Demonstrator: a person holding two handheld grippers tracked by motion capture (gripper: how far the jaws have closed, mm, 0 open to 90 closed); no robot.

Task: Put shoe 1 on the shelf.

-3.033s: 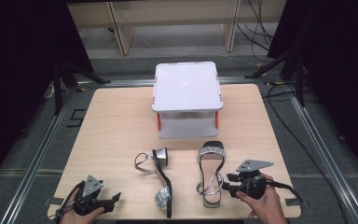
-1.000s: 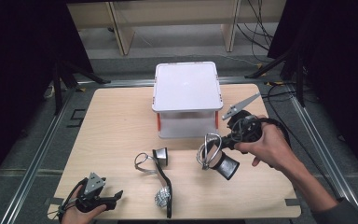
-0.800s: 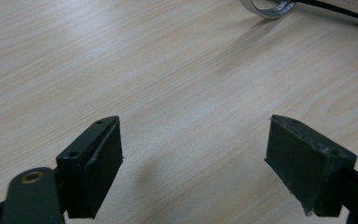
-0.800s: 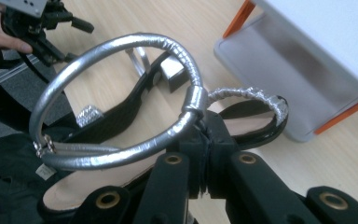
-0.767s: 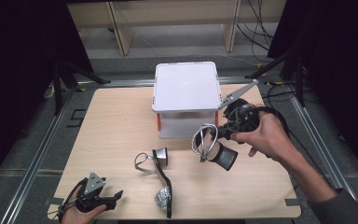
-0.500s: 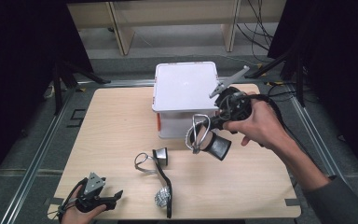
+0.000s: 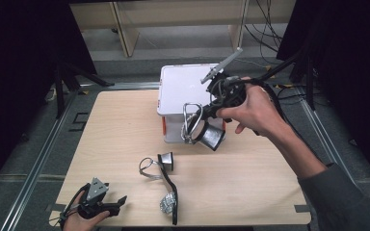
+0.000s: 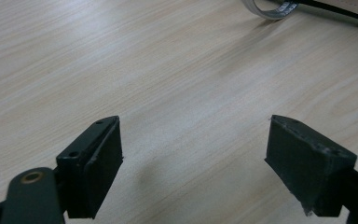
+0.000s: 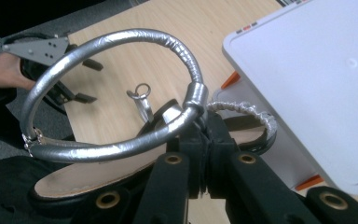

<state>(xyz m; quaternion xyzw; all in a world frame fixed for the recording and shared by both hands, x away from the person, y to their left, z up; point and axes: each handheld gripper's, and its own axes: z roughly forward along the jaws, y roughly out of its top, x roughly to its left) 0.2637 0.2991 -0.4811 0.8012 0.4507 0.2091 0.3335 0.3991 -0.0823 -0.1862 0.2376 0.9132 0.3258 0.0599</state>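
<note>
– Where's the sandal (image 7: 203, 129)?
– In the air before the white box (image 7: 187, 91), the right hand-held gripper (image 7: 207, 113) clamped on its silver strap (image 9: 121, 84).
– Handling?
– Probably light; the strap flexes, so it may swing. The left hand-held gripper (image 7: 118, 202) gapes empty over the table (image 7: 250, 168).

Silver-strapped sandal (image 7: 203, 128) lifted before white box (image 7: 187, 91), matching sandal (image 7: 166, 185) flat on table

Bare tabletop (image 7: 115, 125) left; white box (image 7: 183, 91) and sandal (image 7: 166, 185) mid-table.
</note>
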